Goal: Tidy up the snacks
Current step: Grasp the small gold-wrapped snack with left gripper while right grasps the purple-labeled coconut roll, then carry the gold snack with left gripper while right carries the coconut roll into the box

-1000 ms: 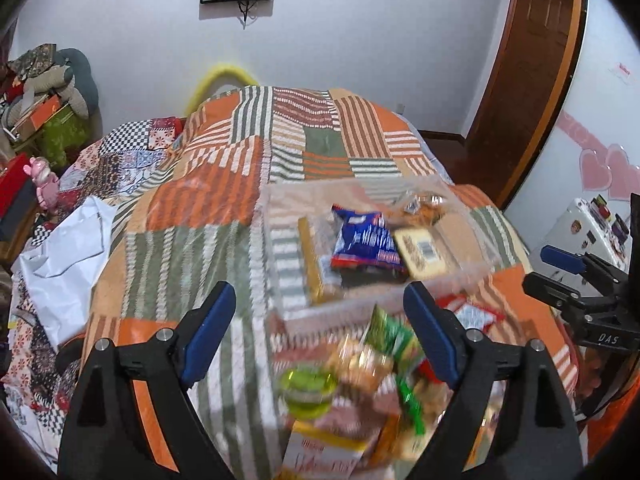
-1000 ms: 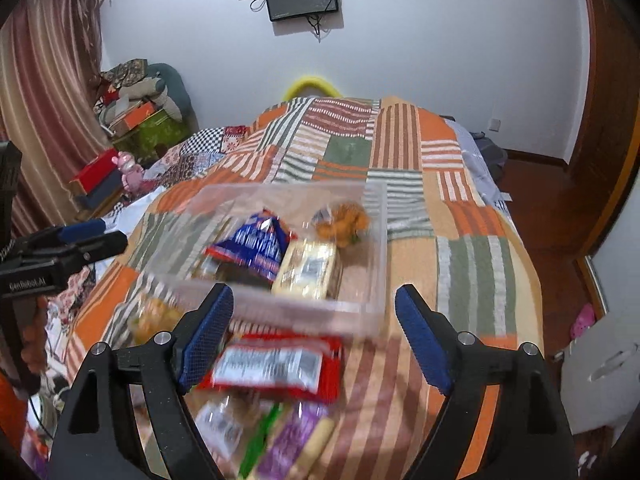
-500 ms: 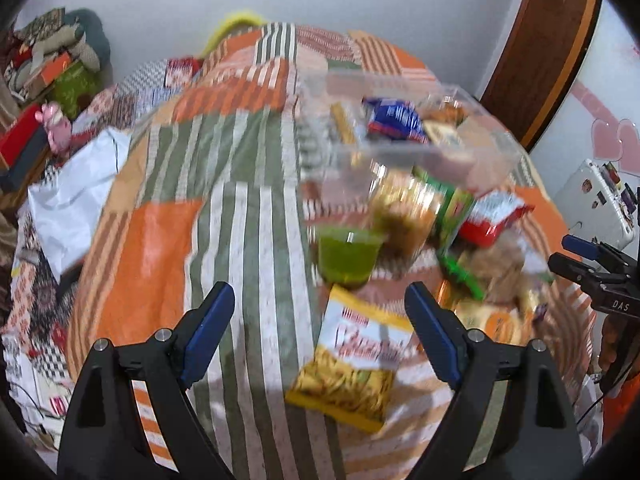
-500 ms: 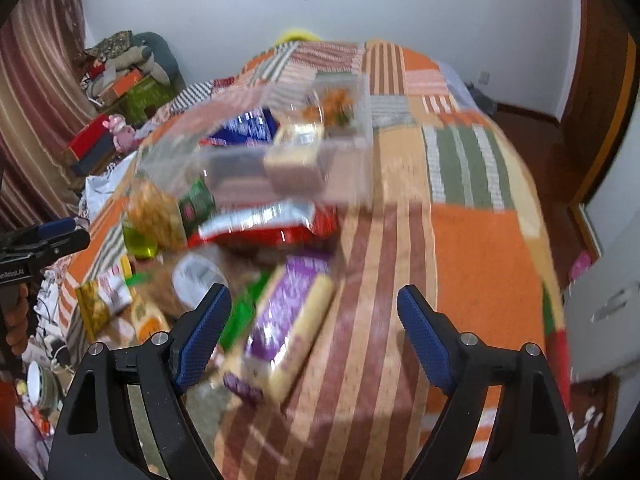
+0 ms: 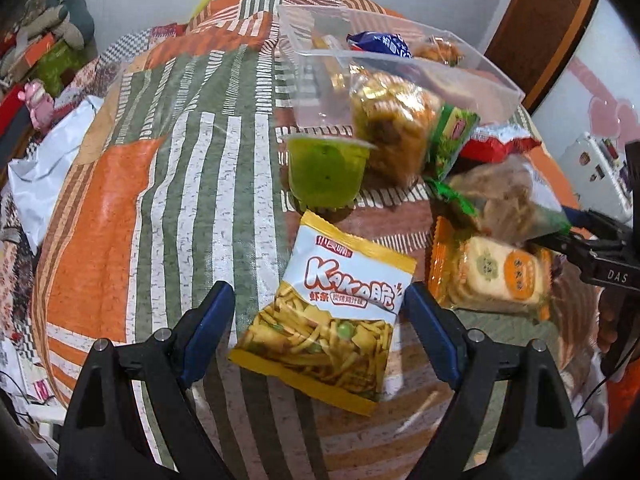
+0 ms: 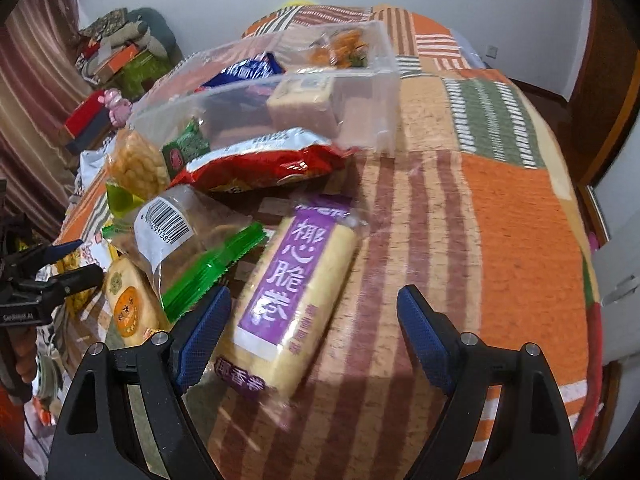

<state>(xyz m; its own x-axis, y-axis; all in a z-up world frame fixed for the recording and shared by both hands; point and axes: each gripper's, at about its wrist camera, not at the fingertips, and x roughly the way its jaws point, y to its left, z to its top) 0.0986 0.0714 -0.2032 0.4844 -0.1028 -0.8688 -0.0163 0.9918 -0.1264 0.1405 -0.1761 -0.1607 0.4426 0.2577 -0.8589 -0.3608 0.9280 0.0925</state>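
A clear plastic bin (image 5: 472, 68) (image 6: 360, 100) sits on the quilted bed and holds a blue packet (image 5: 380, 42) and other snacks. Loose snacks lie in front of it. My left gripper (image 5: 320, 312) is open, its jaws on either side of a yellow Kaka chip bag (image 5: 332, 312). Beyond it stands a green jelly cup (image 5: 326, 168). My right gripper (image 6: 314, 320) is open over a purple-labelled wafer pack (image 6: 292, 284). It also shows at the right edge of the left wrist view (image 5: 592, 248). The left gripper shows in the right wrist view (image 6: 52, 268).
Around lie a red packet (image 6: 264, 160), a clear bag with a barcode (image 6: 176, 232), a green wrapper (image 6: 208, 276), an orange-labelled cake pack (image 5: 500, 276) and a bag of fried snacks (image 5: 392, 124). The bed drops off at left and right; clutter stands by the left wall.
Both grippers have tilted down and moved closer to the loose snacks. The chip bag now lies between my left jaws, the purple wafer pack between my right jaws.
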